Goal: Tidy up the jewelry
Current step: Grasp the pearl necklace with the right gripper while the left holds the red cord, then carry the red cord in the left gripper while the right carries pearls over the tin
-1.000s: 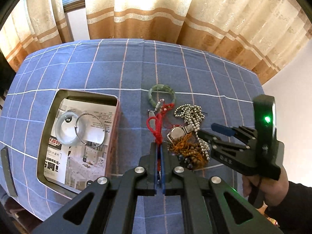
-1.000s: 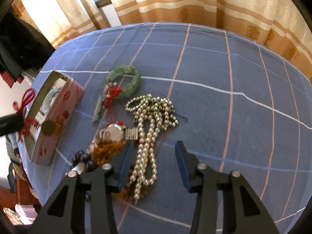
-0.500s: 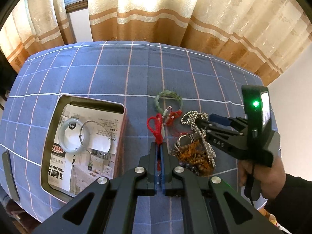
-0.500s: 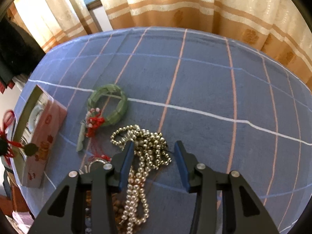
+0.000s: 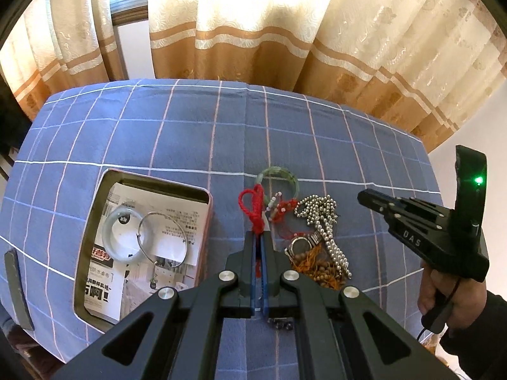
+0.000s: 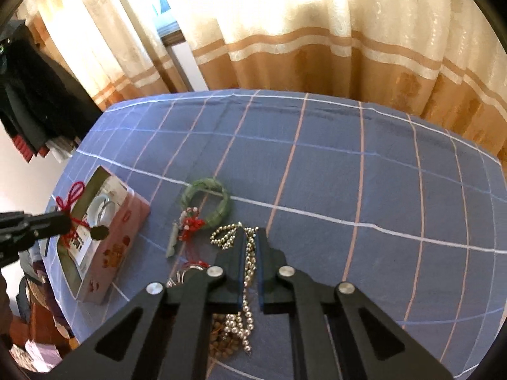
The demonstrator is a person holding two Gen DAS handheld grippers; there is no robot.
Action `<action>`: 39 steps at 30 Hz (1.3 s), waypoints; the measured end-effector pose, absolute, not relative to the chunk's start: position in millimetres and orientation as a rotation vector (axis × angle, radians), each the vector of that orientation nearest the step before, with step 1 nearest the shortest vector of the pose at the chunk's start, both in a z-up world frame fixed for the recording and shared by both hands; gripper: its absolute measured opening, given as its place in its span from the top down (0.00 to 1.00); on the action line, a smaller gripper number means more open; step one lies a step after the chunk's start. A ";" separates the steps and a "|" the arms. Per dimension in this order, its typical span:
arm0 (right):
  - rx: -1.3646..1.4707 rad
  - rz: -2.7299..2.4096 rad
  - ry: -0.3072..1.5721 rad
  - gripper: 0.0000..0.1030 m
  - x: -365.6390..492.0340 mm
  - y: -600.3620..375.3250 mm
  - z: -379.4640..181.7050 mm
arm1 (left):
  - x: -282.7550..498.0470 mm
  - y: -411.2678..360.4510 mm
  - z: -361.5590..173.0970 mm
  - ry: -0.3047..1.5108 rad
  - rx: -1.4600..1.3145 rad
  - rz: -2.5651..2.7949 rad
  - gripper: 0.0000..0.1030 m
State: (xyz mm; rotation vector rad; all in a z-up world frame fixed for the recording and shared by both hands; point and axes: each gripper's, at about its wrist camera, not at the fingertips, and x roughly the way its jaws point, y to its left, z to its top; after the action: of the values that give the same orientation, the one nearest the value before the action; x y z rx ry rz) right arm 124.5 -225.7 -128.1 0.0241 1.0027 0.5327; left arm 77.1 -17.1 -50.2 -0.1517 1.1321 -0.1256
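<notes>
Both tongs are closed on jewelry. Our left tongs (image 5: 259, 237), at the lower middle of the left wrist view, pinch a red knotted cord (image 5: 253, 205); its loops and knot stand out past the fingertips, and in the right wrist view a small dark round pendant (image 6: 99, 231) hangs from it at the left edge of the frame, in front of the box. Our right tongs (image 6: 250, 237) have just been closing, and their blue-lined pads now hold a pearl-coloured bead necklace (image 6: 244, 313): a strand runs up the narrow gap between the fingers, looped beads spill out at the tips, and the rest hangs below the pads. In the left wrist view the same necklace (image 5: 320, 221) lies just right of our left tongs, on the blue checked cloth of the desk (image 5: 158, 133), partly over a metal watch (image 5: 302, 243) and a heap of brown wooden beads with orange tassels (image 5: 317, 272). Above the pile, toward the middle of the frame, we see a green jade bangle (image 5: 285, 174) with a red-and-white beaded charm (image 5: 280, 205) beside it. Left of our left tongs sits the open pink box (image 5: 202, 237), lined with printed paper, holding a pale jade bangle (image 5: 109, 237) and a thin silver wire bangle (image 5: 163, 240) that overlap. A hand (image 5: 443, 294) in a dark sleeve grips the right tongs' handle at the right edge.
</notes>
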 end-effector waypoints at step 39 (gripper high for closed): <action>0.020 0.635 0.917 0.87 126.3 -188.3 -83.1 | 97.3 27.1 -33.7 1.065 -0.169 -0.039 0.99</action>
State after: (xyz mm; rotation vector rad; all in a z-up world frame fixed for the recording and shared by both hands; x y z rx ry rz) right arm 126.3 -188.3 -83.1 0.0201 0.9172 0.6347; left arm 97.3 27.1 -33.7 -0.1695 1.0648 -0.0393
